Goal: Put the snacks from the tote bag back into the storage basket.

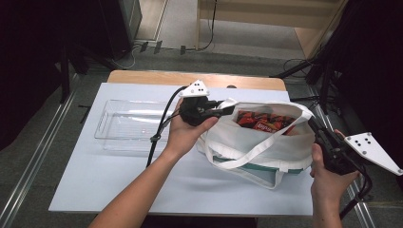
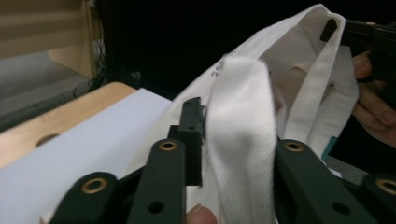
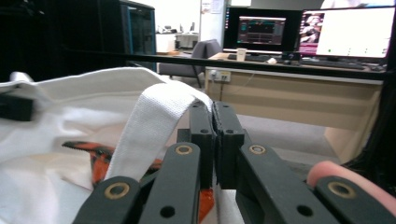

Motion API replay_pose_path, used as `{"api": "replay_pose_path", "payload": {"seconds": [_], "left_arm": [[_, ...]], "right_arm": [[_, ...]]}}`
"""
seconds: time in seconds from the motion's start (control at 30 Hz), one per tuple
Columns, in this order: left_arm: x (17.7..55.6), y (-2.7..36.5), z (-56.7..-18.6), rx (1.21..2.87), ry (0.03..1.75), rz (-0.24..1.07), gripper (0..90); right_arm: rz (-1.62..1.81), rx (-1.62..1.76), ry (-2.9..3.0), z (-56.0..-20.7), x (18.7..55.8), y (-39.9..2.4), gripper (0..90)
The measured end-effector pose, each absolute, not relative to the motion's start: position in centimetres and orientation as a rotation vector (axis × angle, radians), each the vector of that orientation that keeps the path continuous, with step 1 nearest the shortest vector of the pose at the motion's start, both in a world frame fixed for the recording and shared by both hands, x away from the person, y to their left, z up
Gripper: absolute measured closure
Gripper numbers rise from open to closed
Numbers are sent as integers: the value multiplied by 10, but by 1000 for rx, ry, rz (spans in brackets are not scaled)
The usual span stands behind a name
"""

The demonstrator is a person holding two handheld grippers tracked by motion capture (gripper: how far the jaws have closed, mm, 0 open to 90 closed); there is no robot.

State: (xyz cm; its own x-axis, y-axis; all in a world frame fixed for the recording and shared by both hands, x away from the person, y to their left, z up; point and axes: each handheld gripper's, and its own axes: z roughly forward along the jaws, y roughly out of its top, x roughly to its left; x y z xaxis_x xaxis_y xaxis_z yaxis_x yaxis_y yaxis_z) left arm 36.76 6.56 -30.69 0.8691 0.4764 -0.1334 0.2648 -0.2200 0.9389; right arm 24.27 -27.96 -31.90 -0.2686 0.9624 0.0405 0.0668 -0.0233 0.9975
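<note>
A white cloth tote bag (image 1: 266,148) with a teal bottom stands on the light table (image 1: 114,180), its mouth held wide. Red snack packets (image 1: 260,121) lie inside it. My left gripper (image 1: 227,110) is shut on the bag's left rim. In the left gripper view, white fabric (image 2: 238,140) fills the gap between the jaws of that gripper (image 2: 229,123) and covers the right jaw. My right gripper (image 1: 313,125) pinches the bag's right rim. In the right gripper view its jaws (image 3: 215,112) are pressed together, a white strap (image 3: 149,121) drapes over them, and a red packet (image 3: 100,163) shows below.
A clear plastic tray (image 1: 128,124) sits on the table left of the bag, just behind my left hand. A wooden strip (image 1: 157,77) runs along the table's far edge. Dark stands and cables crowd the floor beyond. Desks with lit monitors (image 3: 345,32) are far off.
</note>
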Motion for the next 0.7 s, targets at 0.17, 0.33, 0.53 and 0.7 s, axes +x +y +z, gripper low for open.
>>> {"api": "replay_pose_path", "payload": {"seconds": [0.17, 0.33, 0.53, 0.7], "left_arm": [[400, 51, -313, 1858, 650, 169, 821], [425, 37, -352, 1872, 776, 24, 828], [434, 18, -389, 2016, 867, -1, 769], [432, 18, -408, 2023, 904, -36, 787]], "right_arm": [[1410, 1125, 1477, -318, 239, -282, 898], [1406, 1142, 1517, -328, 245, -282, 898], [1371, 1151, 1559, -336, 254, -272, 896], [1302, 1165, 1573, -339, 260, -267, 859]]}}
